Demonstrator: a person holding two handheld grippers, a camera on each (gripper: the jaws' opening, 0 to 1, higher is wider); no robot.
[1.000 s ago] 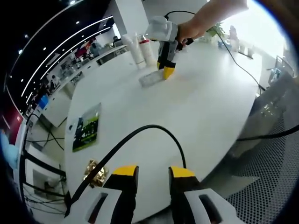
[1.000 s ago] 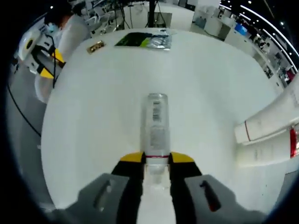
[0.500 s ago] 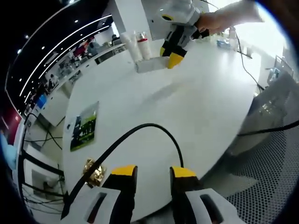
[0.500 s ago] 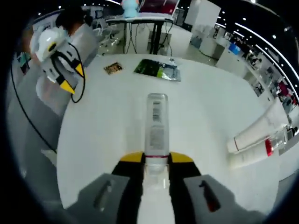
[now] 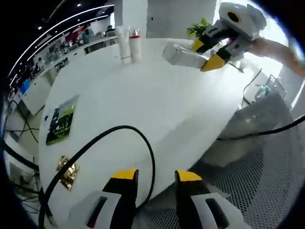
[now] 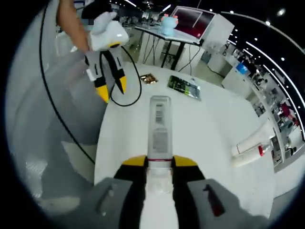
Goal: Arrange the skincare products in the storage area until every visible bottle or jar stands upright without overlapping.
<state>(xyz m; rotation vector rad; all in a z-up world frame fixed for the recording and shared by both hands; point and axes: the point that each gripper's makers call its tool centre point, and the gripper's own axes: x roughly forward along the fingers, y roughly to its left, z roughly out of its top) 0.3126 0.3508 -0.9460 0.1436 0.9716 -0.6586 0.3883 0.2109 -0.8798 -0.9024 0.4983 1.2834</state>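
my right tool (image 6: 159, 162) clamped on a clear bottle (image 6: 159, 125), held in the air above the white worktop (image 6: 200, 129). two tubes (image 6: 250, 149) stand at the worktop's far edge. my left tool (image 5: 153, 177) jaws apart, nothing between them.

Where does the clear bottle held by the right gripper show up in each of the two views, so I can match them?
Left gripper view: the clear bottle is upper right, lifted above the white table, clamped in the right gripper.
Right gripper view: the bottle runs up the centre from between that gripper's own jaws.
Shared landmark: the green packet lying flat on the table.
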